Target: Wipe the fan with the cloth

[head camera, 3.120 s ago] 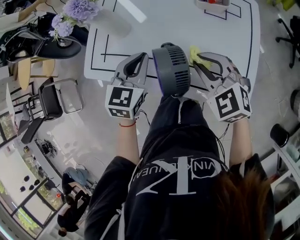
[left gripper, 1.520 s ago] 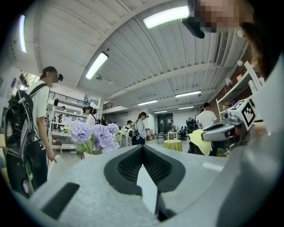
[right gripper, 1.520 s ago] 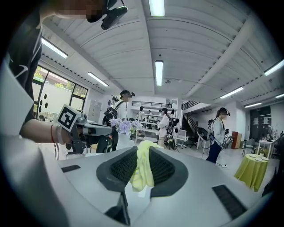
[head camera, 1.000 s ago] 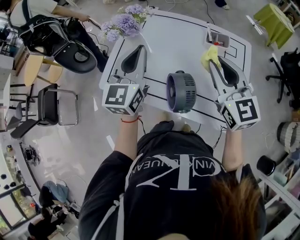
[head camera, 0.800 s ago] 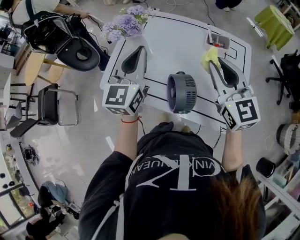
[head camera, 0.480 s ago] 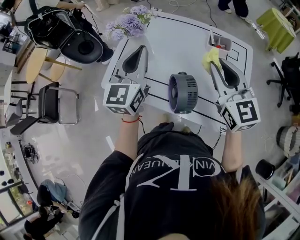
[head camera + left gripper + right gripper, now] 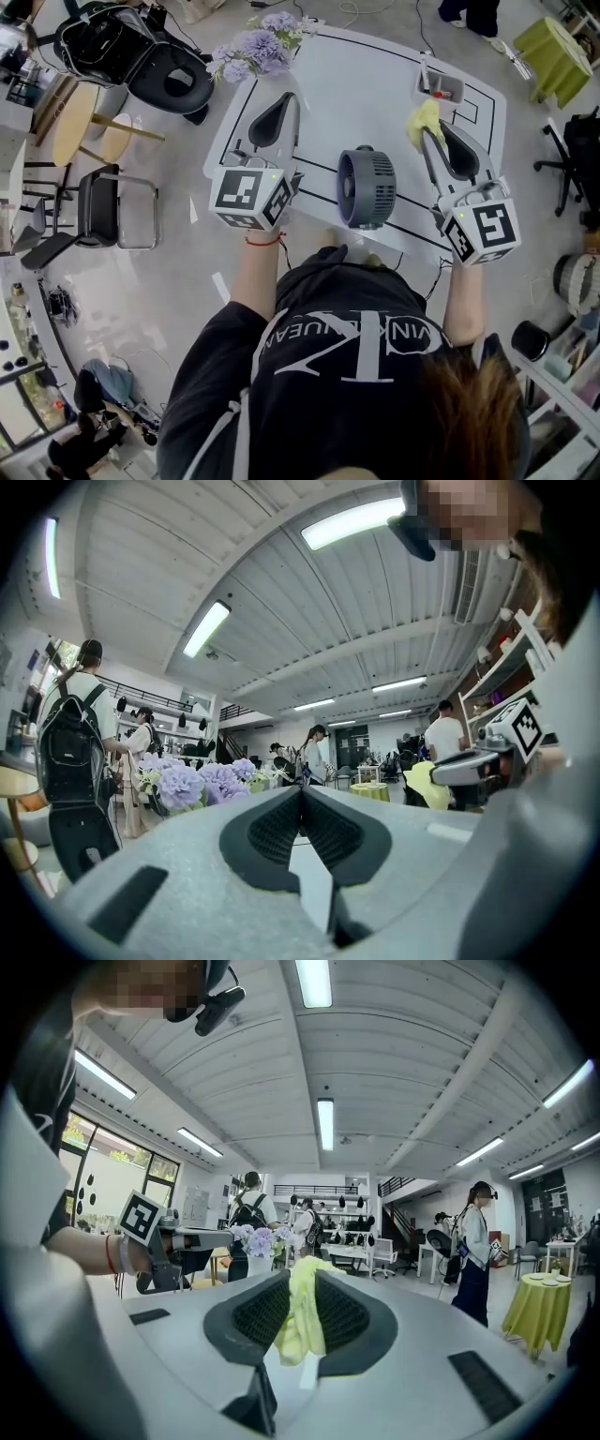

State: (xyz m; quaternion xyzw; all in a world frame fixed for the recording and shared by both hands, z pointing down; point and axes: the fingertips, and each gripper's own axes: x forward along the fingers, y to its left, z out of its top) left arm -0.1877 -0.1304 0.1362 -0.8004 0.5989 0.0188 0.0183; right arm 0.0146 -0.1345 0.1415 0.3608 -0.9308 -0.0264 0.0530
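1. Far left, floor area: a black chair (image 7: 101, 202) stands clear of the white table (image 7: 356, 94). A bunch of purple flowers (image 7: 251, 44) sits at the table's far left corner.

2. Left gripper (image 7: 288, 97): held level above the left part of the table. In the left gripper view its jaws are fully together with nothing between the pads (image 7: 281, 829). It touches neither fan nor cloth.

3. Fan (image 7: 367, 187): the dark, round, ribbed unit stands upright on the table near the edge closest to the person. It is between the two grippers and apart from both.

4. Right gripper (image 7: 424, 128): held level above the right part of the table. The right gripper view shows its jaws clamped on the yellow cloth (image 7: 302, 1321), which bunches upward between the pads (image 7: 258, 1312) and hangs from the tips. In the head view the cloth (image 7: 422, 115) projects past the jaw tips, beyond the fan and to its right, with no contact.

5. Beyond the cloth, a small grey tray (image 7: 439, 87) rests on the table. Farther right, on the floor, stands a table under a green cover (image 7: 553, 42).
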